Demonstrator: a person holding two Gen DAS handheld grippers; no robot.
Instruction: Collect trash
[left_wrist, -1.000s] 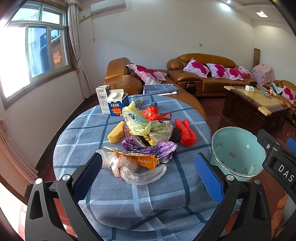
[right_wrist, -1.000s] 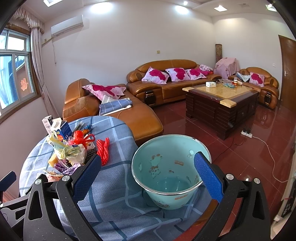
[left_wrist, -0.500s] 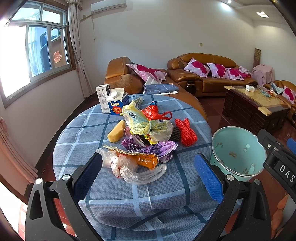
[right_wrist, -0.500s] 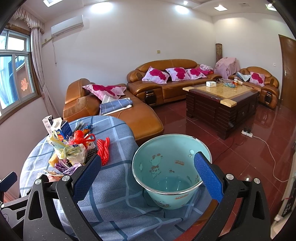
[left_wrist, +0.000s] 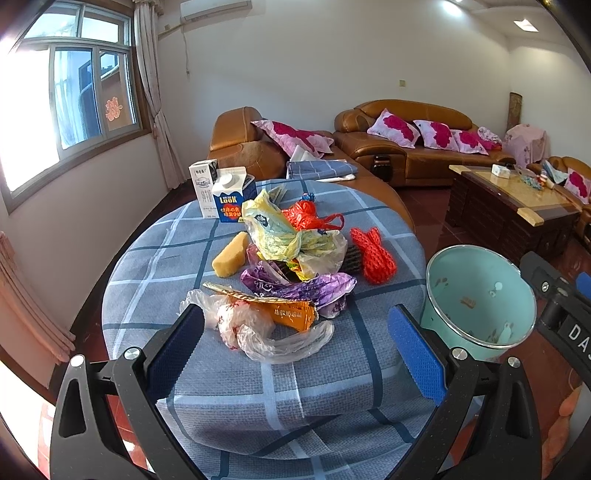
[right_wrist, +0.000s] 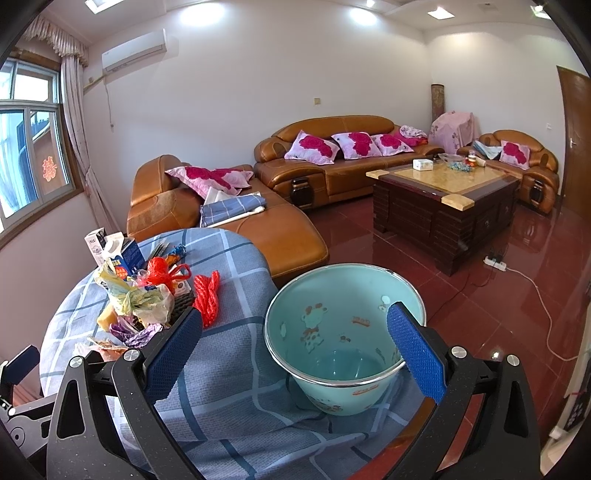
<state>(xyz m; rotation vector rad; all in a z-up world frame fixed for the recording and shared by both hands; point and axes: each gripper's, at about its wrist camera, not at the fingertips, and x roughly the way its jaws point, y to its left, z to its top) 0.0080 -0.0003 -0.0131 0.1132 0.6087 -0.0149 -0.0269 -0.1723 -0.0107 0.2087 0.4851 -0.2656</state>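
**— Which of your two tools is closer to the rubbish?**

— My left gripper (left_wrist: 295, 354). Its blue pads stand wide apart with nothing between them, and the clear plastic bag (left_wrist: 258, 328) lies straight ahead of it, the nearest piece of the trash heap (left_wrist: 288, 266) on the round table (left_wrist: 295, 398). I'll place everything from that bag.

**— Go on, left to right.**

— Behind the bag and to its left sits a yellow sponge (left_wrist: 231, 254). Further back the same way stand two milk cartons (left_wrist: 225, 195), upright at the far rim. Directly behind the bag, touching it, is an orange-gold wrapper (left_wrist: 280, 308), then a purple wrapper (left_wrist: 310, 288) and a yellowish bag (left_wrist: 291, 236) piled higher. Right of the bag and further back lies a red rope bundle (left_wrist: 371, 254), apart from the heap. Furthest right, off the table's edge and lower, is the teal bin (left_wrist: 480, 295), mouth up.

**— And your other tool?**

— My right gripper (right_wrist: 295, 354) is just as wide open and holds nothing; it looks down into the bin (right_wrist: 343, 332), with the heap well off to its left.

**— How does the bag lie?**

— Its long axis runs crosswise, roughly along the line between my left pads, trailing towards the bin. I judge I should reach straight forward and down, close on the bunched middle, then carry it right to the bin
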